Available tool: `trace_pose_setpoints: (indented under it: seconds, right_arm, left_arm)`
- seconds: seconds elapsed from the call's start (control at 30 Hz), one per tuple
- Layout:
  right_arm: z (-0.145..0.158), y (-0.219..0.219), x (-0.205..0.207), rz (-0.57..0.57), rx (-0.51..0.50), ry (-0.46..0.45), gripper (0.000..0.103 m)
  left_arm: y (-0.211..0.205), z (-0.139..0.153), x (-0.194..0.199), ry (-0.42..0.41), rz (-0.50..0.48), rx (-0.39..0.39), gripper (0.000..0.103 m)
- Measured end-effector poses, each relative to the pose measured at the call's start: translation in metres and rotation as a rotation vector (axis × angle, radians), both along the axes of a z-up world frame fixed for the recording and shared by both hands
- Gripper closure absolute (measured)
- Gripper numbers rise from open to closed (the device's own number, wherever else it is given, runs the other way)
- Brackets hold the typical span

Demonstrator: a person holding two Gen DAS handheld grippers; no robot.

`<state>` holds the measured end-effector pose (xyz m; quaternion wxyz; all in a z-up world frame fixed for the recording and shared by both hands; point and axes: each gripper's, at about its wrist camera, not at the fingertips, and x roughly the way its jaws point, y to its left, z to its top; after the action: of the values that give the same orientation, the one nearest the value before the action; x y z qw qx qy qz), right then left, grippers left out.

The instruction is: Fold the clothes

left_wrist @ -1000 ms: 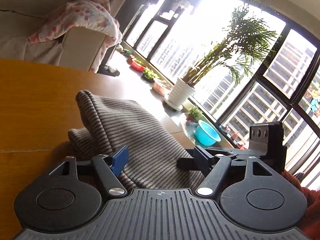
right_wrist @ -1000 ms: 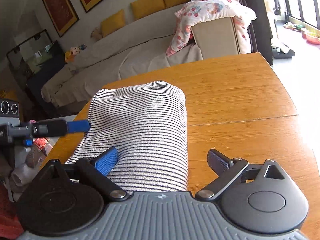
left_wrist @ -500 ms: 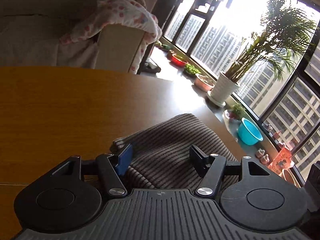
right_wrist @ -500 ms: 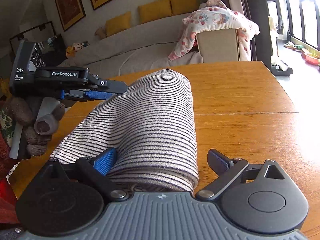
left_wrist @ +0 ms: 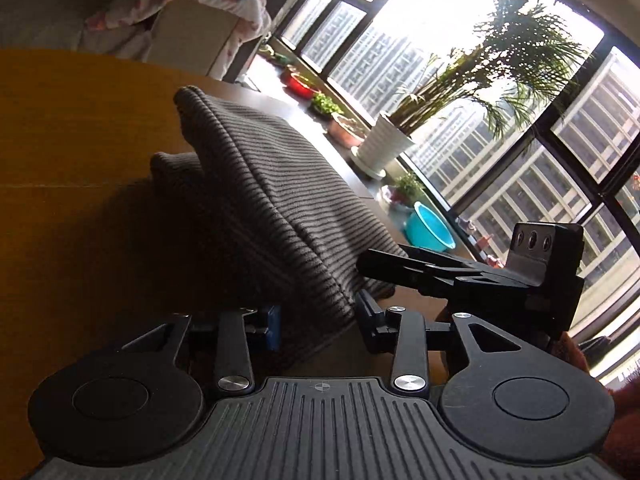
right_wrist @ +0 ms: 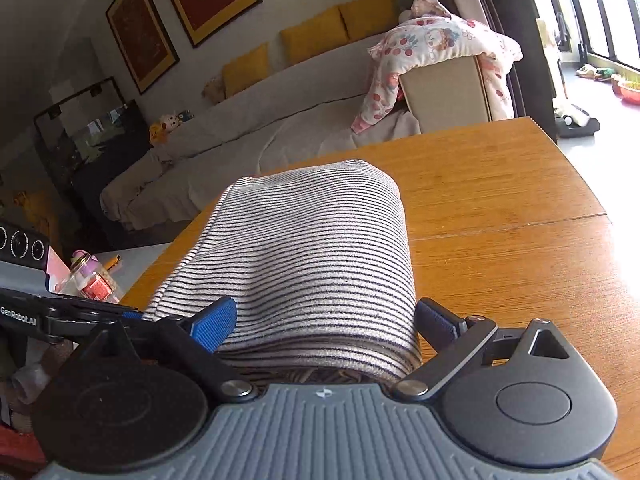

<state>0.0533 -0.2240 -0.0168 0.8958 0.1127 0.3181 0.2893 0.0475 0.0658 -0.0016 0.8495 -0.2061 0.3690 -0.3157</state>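
Note:
A grey-and-black striped garment (left_wrist: 260, 184) lies humped on the wooden table (left_wrist: 80, 160). My left gripper (left_wrist: 320, 326) is at its near corner. Its jaws are closing, with a hanging fold between the pads, and I see no pinch in the cloth. In the right wrist view the garment (right_wrist: 316, 248) runs as a thick roll between the wide-spread fingers of my right gripper (right_wrist: 324, 322), which is open. The left gripper (right_wrist: 134, 314) shows low at the left beside the roll. The right gripper (left_wrist: 364, 266) shows edge-on at the garment's right side.
Beyond the table (right_wrist: 500, 184) stands a sofa with a floral blanket (right_wrist: 440, 48) over its arm. A potted palm (left_wrist: 384, 148) and a teal basin (left_wrist: 430, 232) stand by the windows. A small bottle (right_wrist: 92, 280) stands on a low surface at the left.
My left gripper came down from above the garment to its near corner, and its jaws narrowed around the fold. The right gripper stayed where it was, fingers as wide as before.

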Motion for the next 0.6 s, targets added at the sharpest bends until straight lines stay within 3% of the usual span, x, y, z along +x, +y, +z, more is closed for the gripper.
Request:
trace_pose_setpoints:
  seconds: [0.07, 0.13, 0.2, 0.33, 0.43, 0.5, 0.6]
  right_arm:
    - [-0.003, 0.001, 0.002, -0.009, -0.013, 0.007, 0.006]
    - [-0.005, 0.003, 0.002, -0.011, -0.017, 0.017, 0.006]
    - [-0.001, 0.001, 0.001, -0.017, -0.016, 0.003, 0.006]
    - [0.006, -0.005, 0.005, -0.047, -0.02, -0.011, 0.006]
    - [0.003, 0.0, 0.007, -0.054, -0.089, -0.01, 0.006]
    - [-0.003, 0.007, 0.004, -0.039, -0.131, -0.015, 0.006]
    - [-0.005, 0.01, 0.003, -0.034, -0.137, -0.015, 0.006]
  left_arm:
    - [-0.003, 0.003, -0.002, -0.022, -0.017, -0.004, 0.065]
    - [-0.009, -0.006, 0.002, -0.001, -0.02, 0.069, 0.065]
    - [-0.013, -0.021, 0.002, 0.04, -0.01, 0.121, 0.076]
    - [-0.013, -0.008, -0.006, -0.016, -0.035, 0.148, 0.076]
    - [-0.011, 0.014, -0.016, -0.096, -0.072, 0.124, 0.062]
    - [-0.007, 0.032, -0.021, -0.162, -0.077, 0.076, 0.046]
    - [-0.002, 0.05, -0.014, -0.231, -0.042, 0.003, 0.037]
